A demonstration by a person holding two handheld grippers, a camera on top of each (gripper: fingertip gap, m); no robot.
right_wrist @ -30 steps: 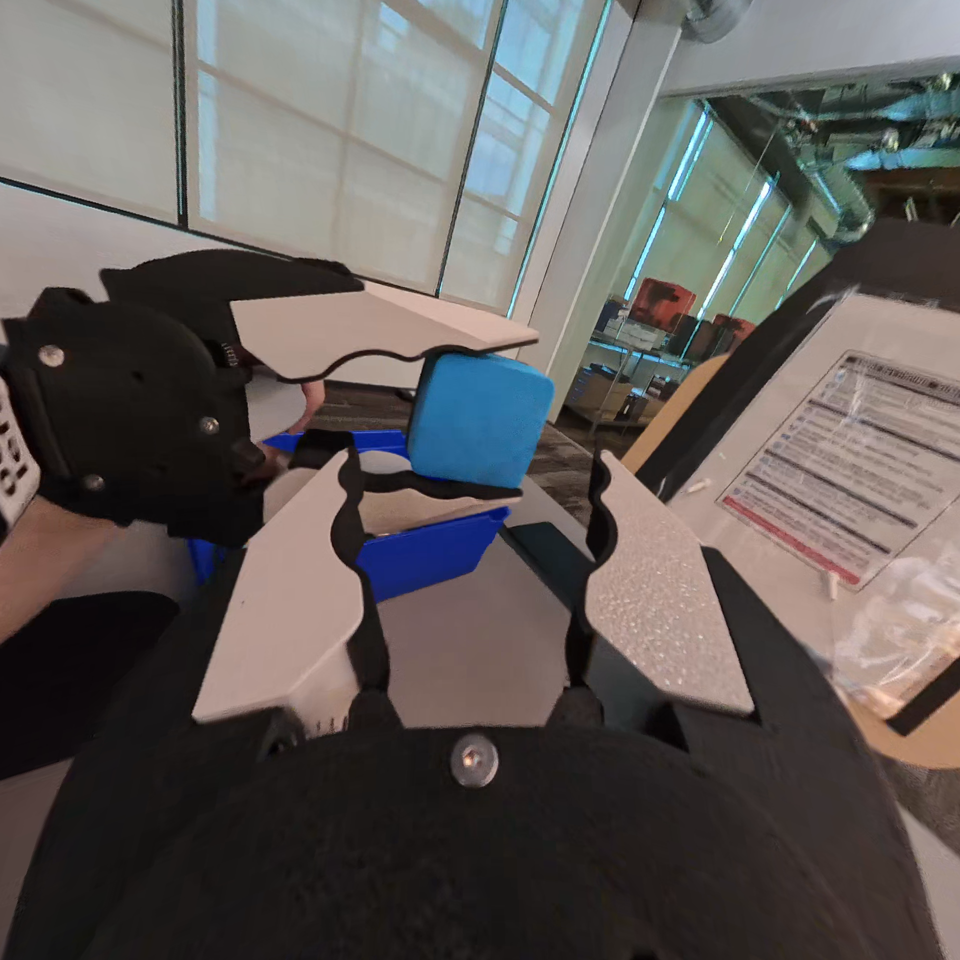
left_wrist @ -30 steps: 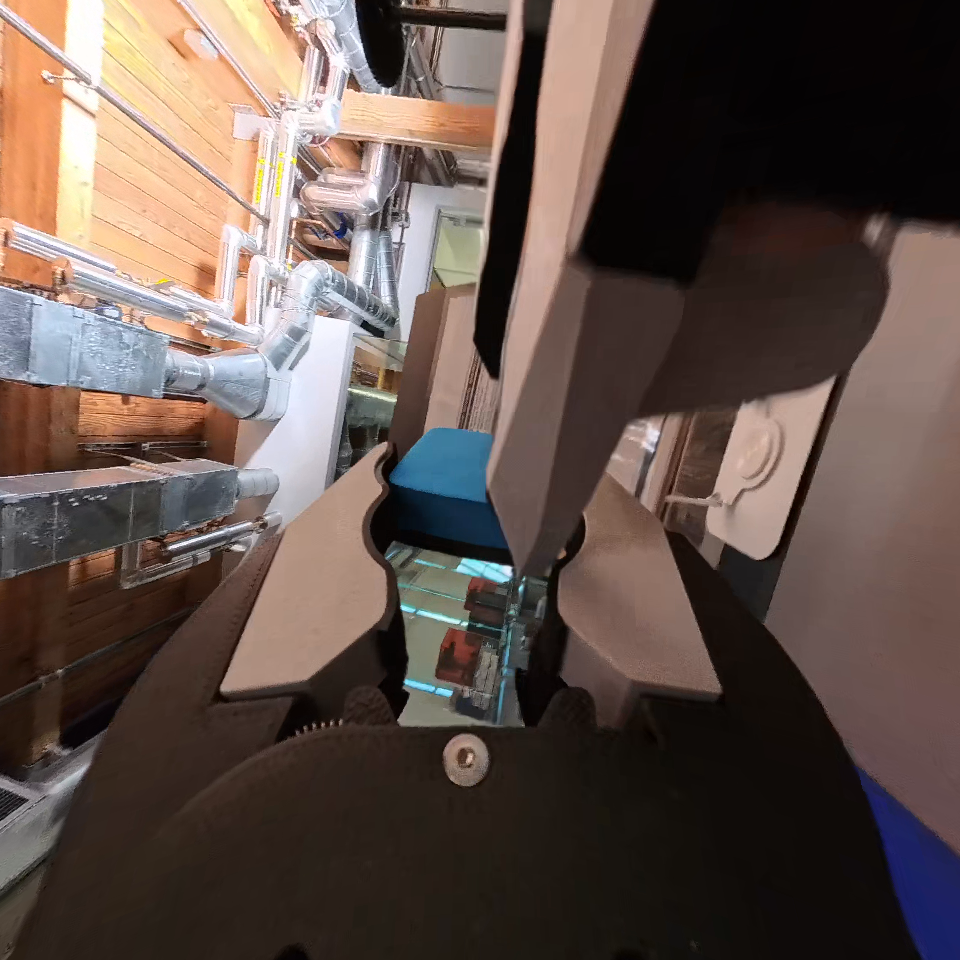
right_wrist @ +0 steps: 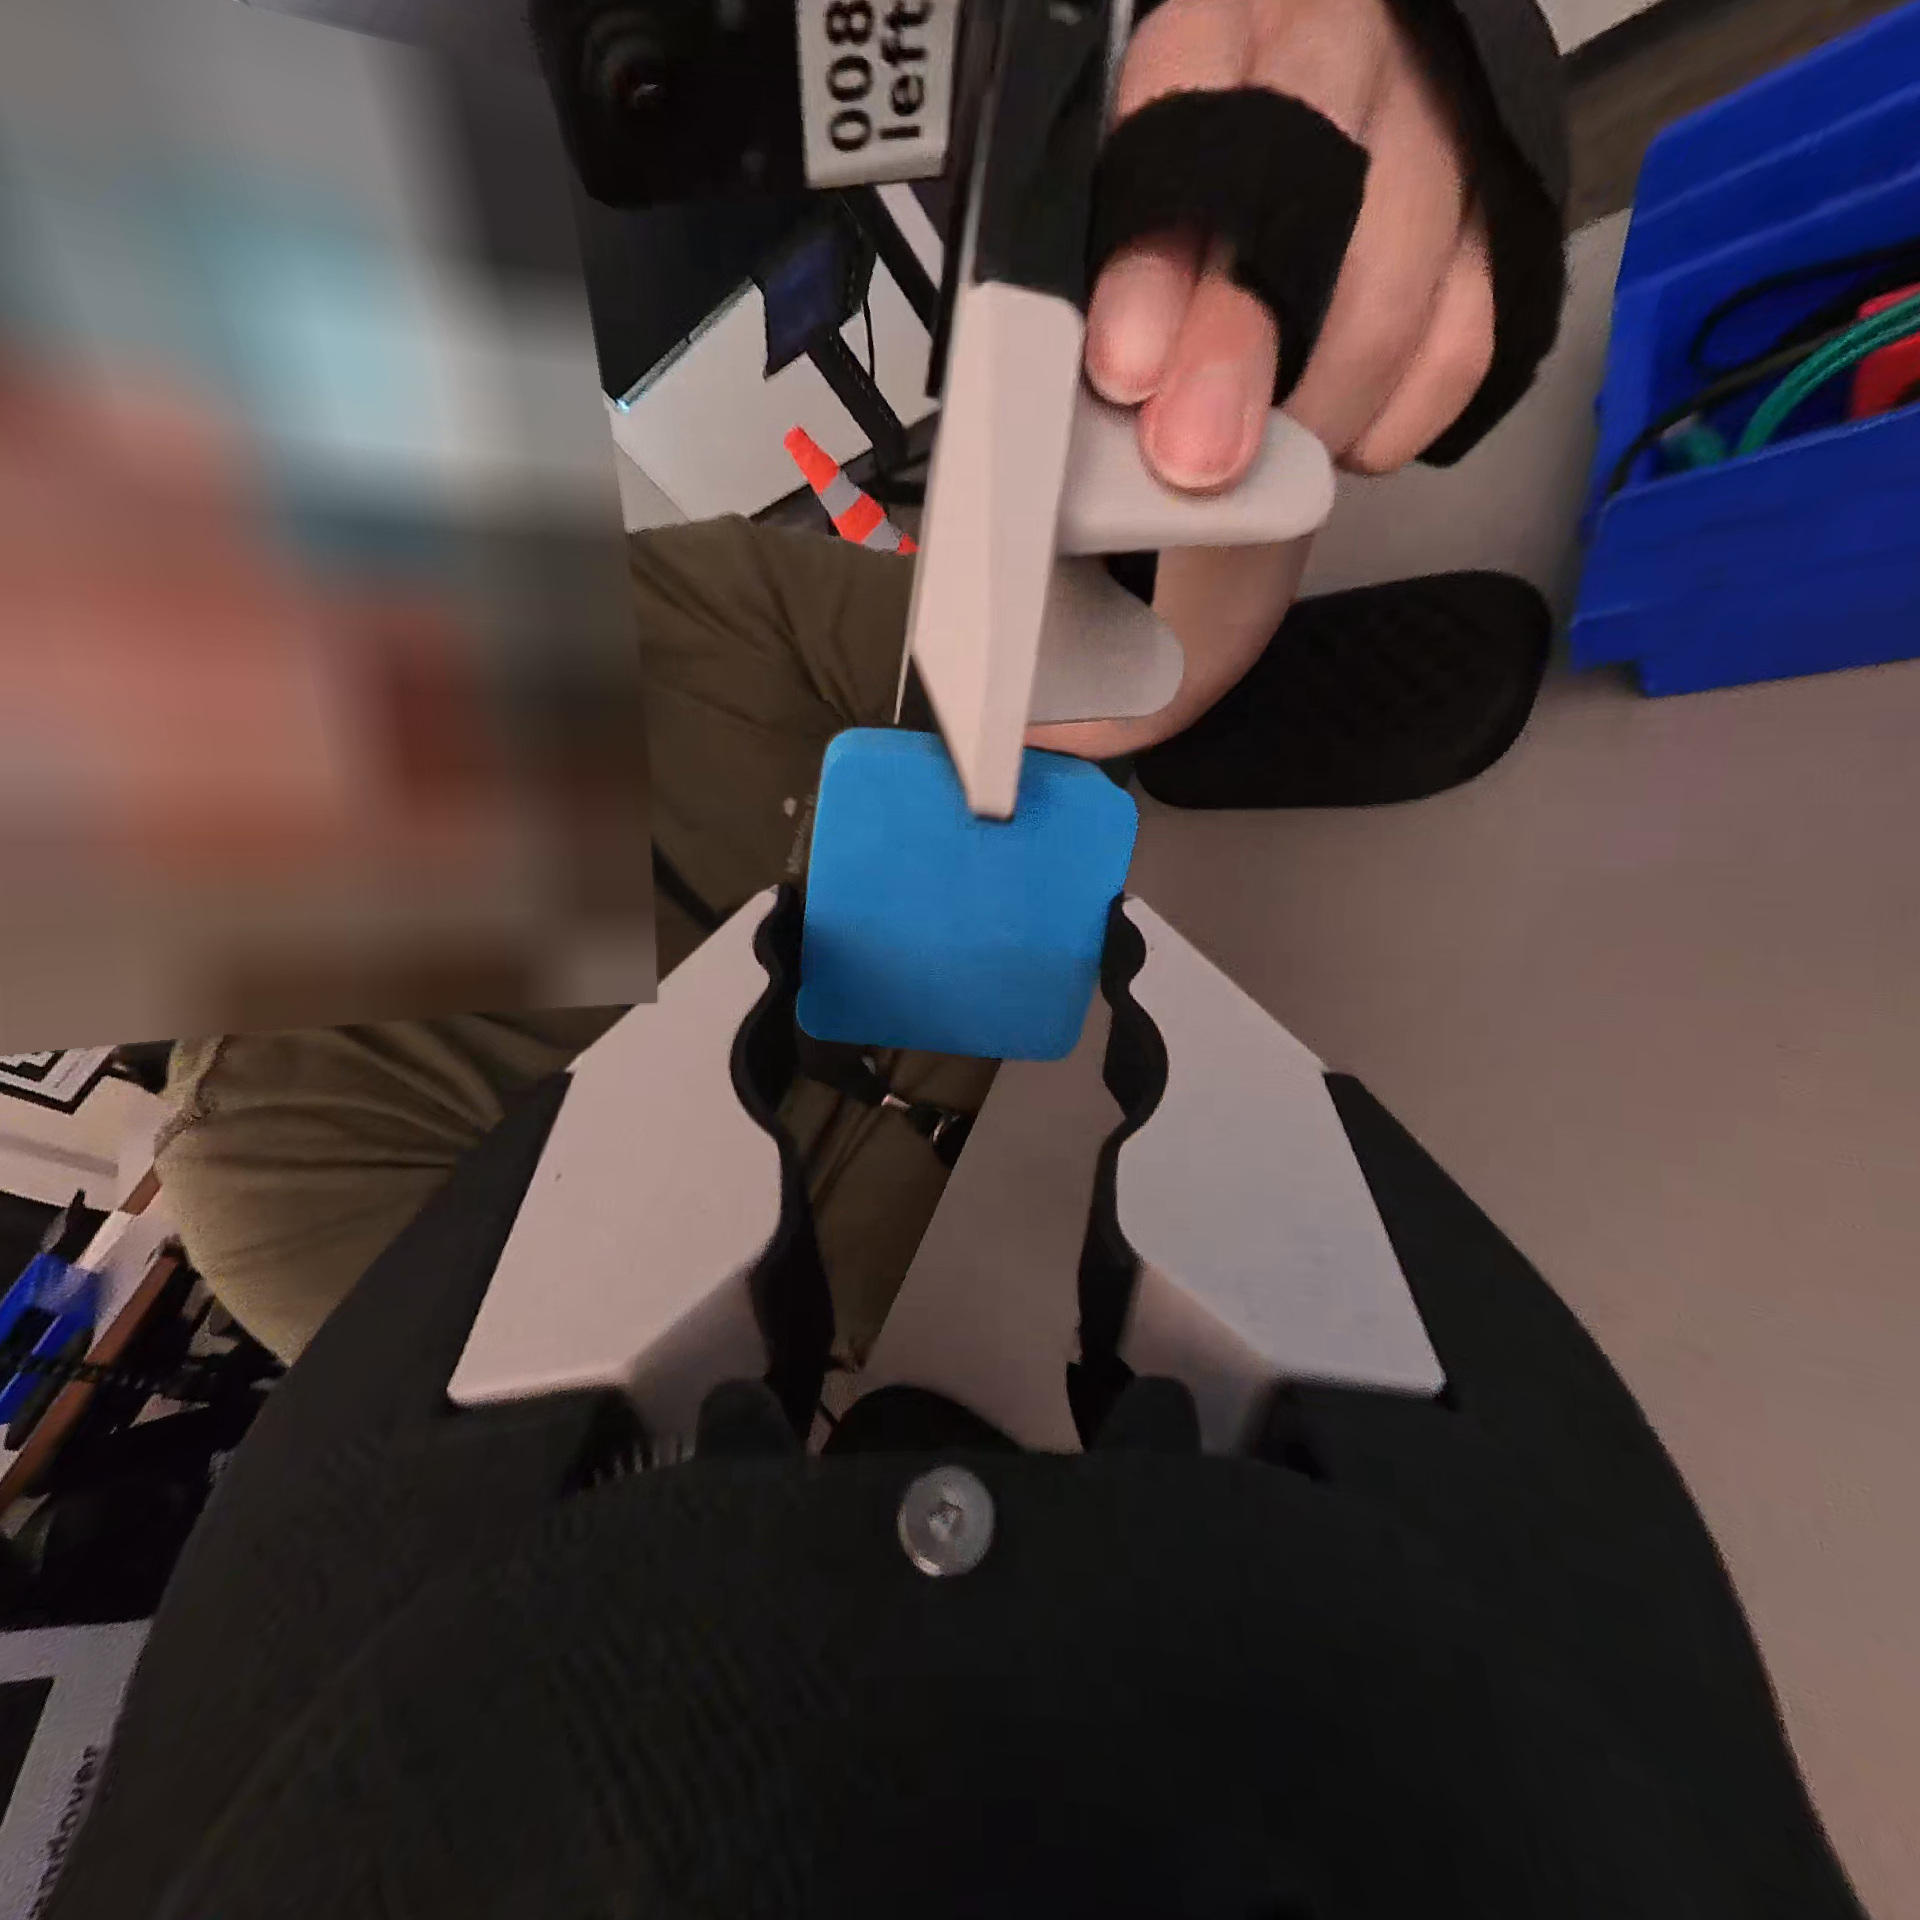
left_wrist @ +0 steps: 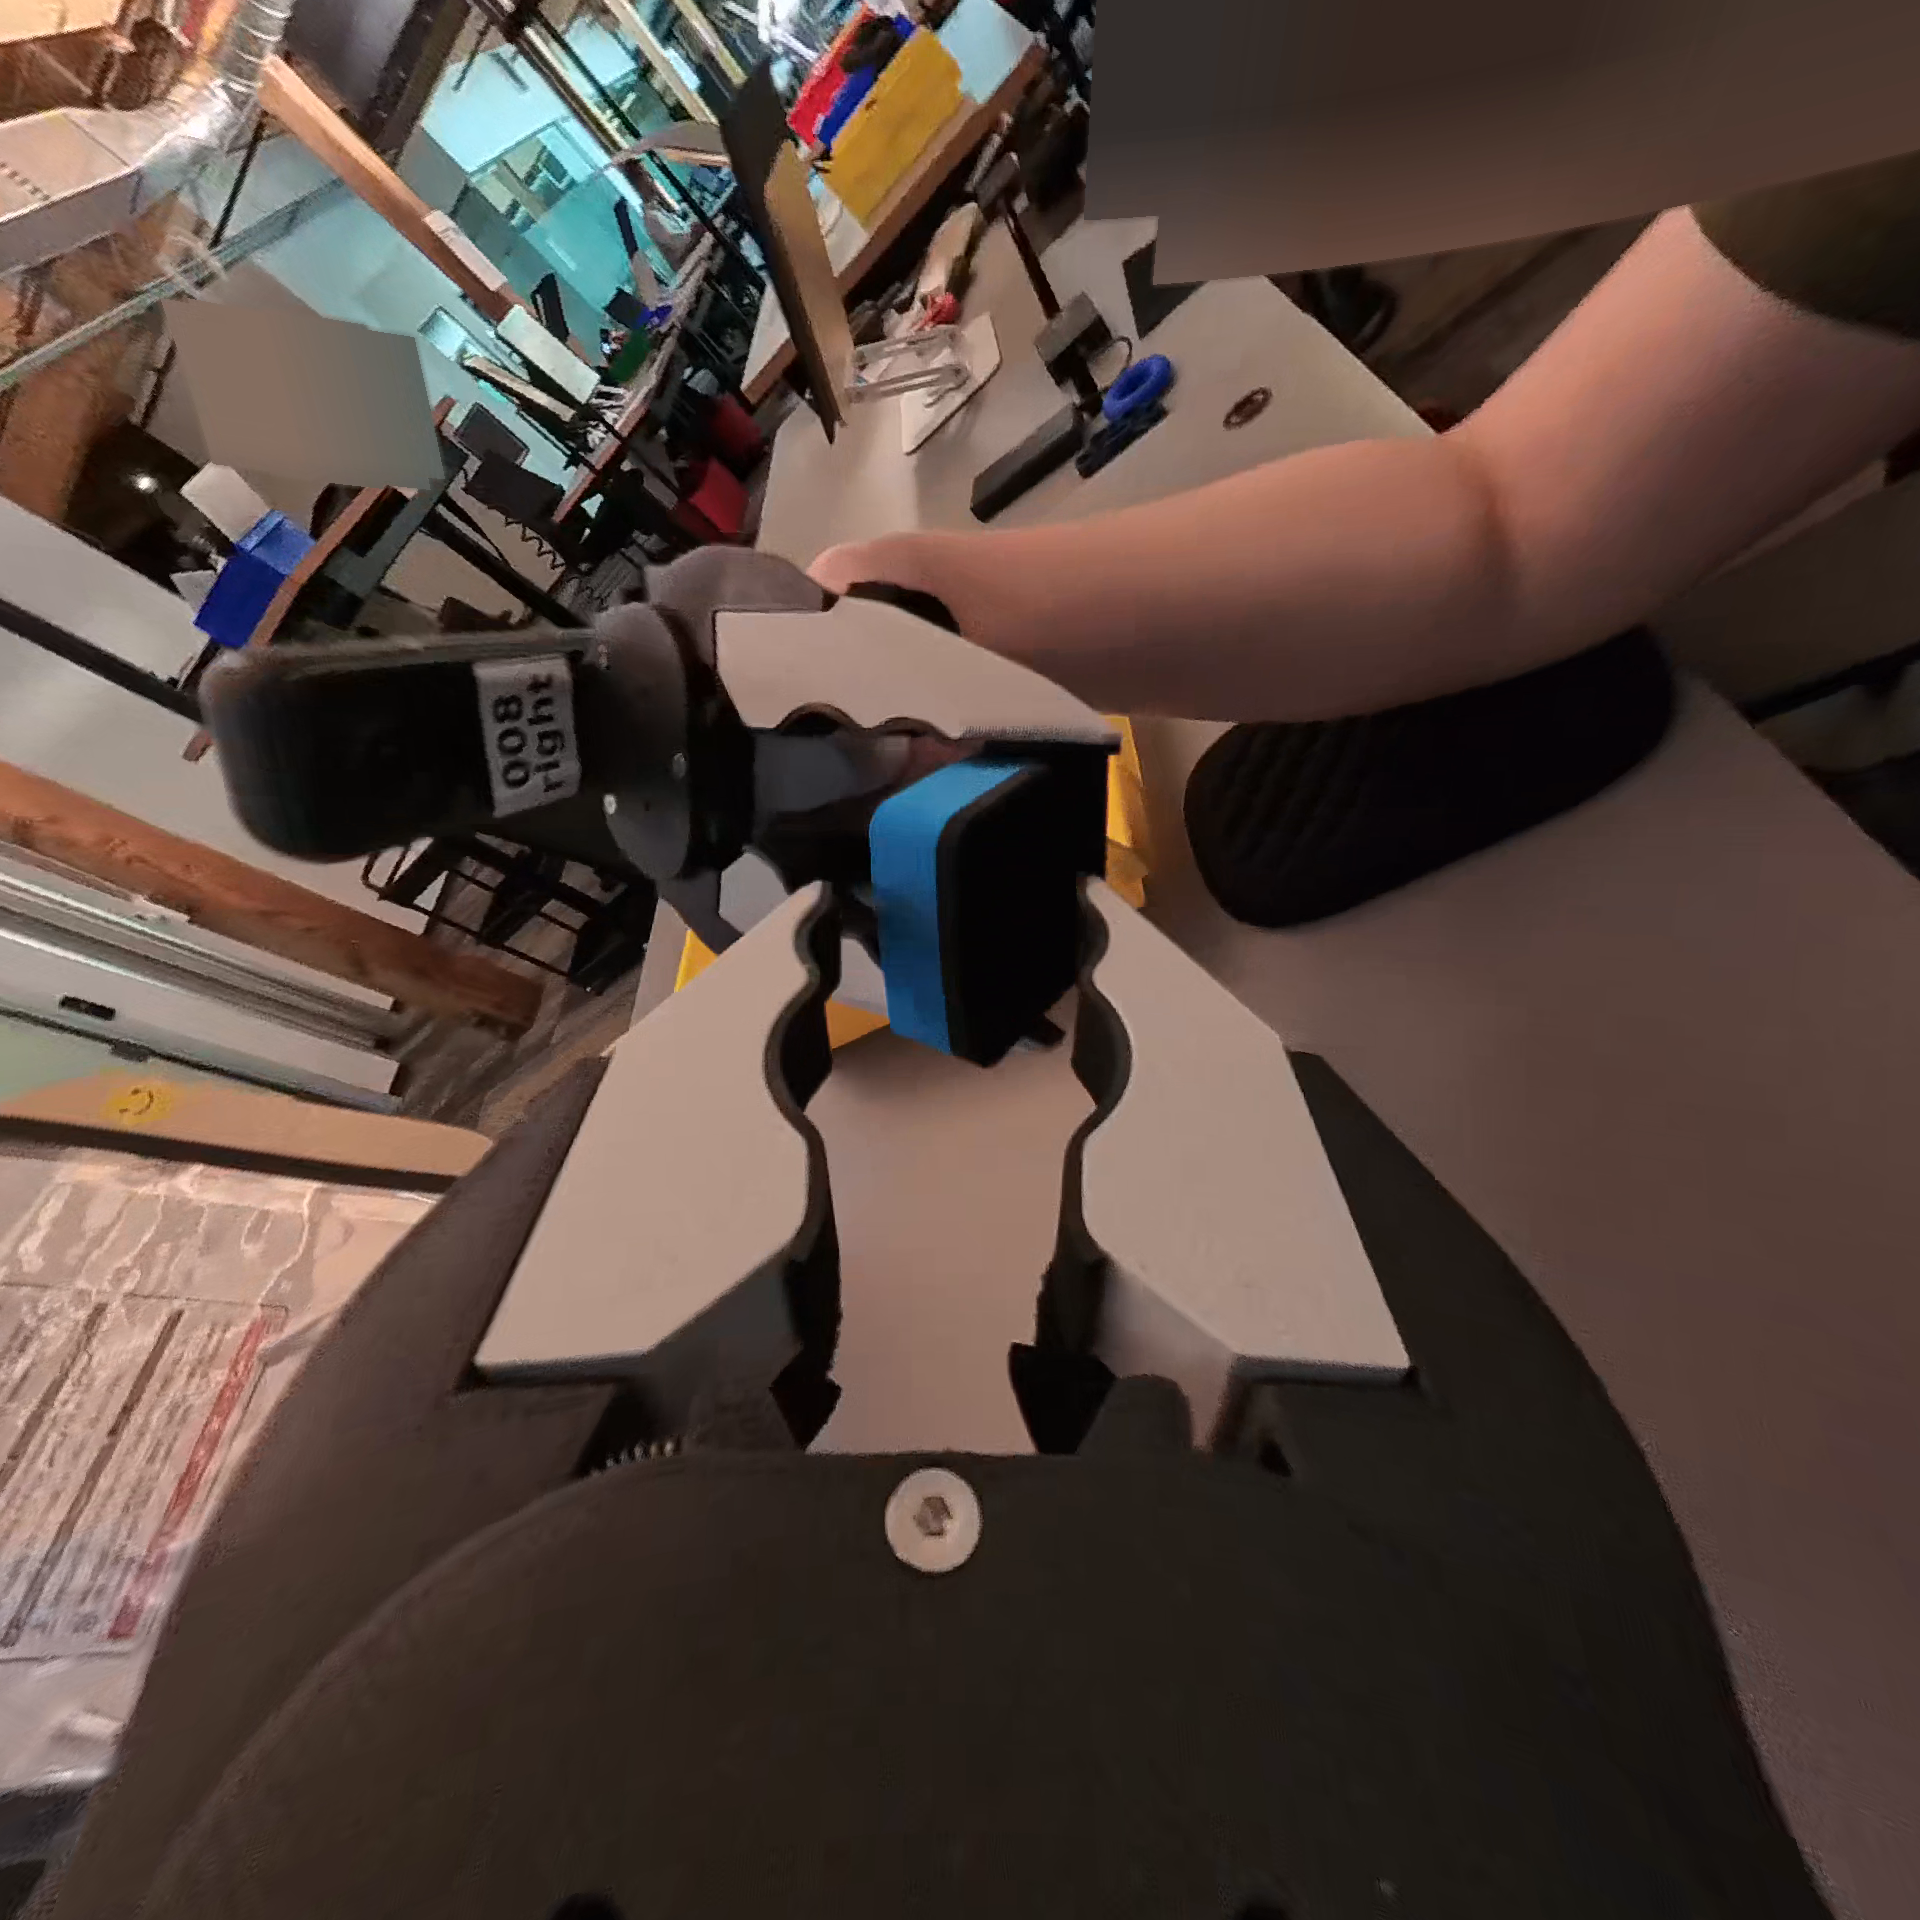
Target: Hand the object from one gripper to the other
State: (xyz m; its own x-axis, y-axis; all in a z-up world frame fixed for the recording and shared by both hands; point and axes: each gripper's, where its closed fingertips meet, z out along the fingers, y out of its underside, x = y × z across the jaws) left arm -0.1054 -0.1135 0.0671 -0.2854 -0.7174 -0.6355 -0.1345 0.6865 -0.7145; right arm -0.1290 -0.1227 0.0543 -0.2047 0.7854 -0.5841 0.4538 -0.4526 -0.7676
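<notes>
Both tools meet crosswise: right tool (right_wrist: 951,935) clamped, left tool (left_wrist: 951,925) spread

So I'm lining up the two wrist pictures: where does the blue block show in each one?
Left wrist view: the blue block sits just above centre, blue band and black face showing, at the tips of that view's own jaws.
Right wrist view: the blue block sits at centre, blue face toward the camera, between that view's own jaws.
Shared landmark: the black pad on the table.

Matt blue foam block (right_wrist: 951,920) (black felt face); grainy matt plastic jaws.
</notes>
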